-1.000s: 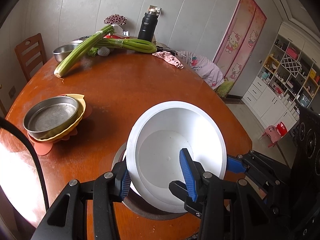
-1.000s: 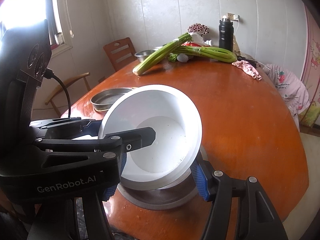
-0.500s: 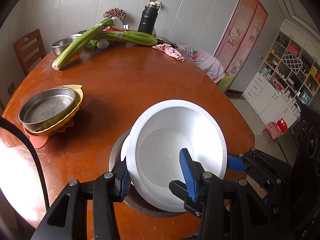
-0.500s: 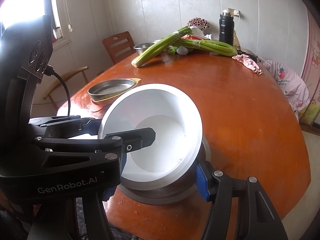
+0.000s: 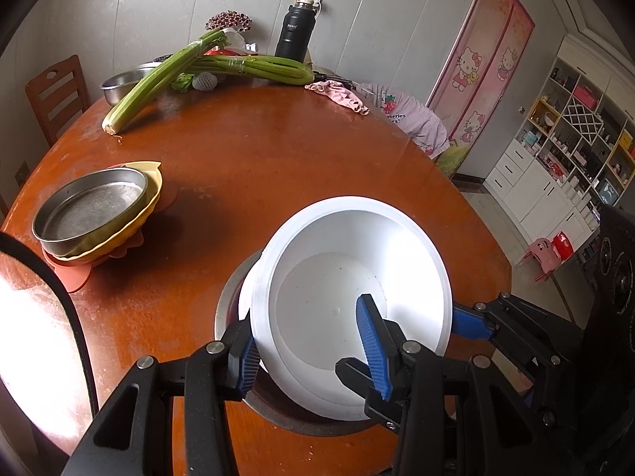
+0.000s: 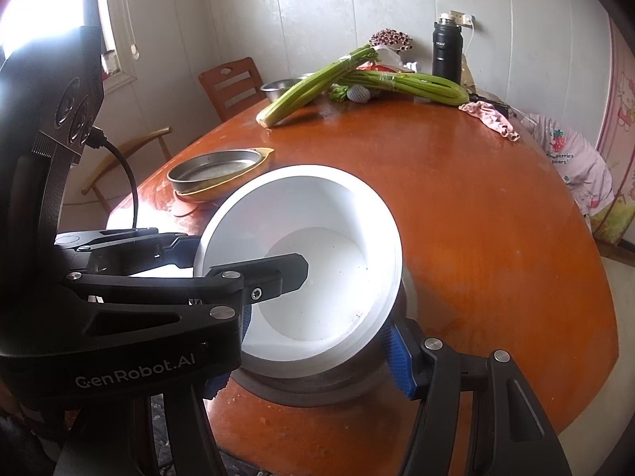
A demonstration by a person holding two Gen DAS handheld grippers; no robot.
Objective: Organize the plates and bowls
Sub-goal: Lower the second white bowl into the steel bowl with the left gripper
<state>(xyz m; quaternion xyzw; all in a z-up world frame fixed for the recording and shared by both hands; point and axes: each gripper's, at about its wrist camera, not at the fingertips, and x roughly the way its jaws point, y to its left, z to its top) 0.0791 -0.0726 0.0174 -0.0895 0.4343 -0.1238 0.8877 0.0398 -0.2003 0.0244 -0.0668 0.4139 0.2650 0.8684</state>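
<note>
step: nesting white bowl into steel dish, lower centre | left gripper is pinching its near rim | right gripper is straddling it, grip unclear | next: judging, lowering level, then releasing

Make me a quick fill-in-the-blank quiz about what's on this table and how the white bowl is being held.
1. The left gripper has one finger ___ the white bowl and the other outside it.
2. The steel pan sits in a ___ dish.
3. Long green stalks of ___ lie in front of the black flask.

Missing words: inside; yellow; celery.
</note>
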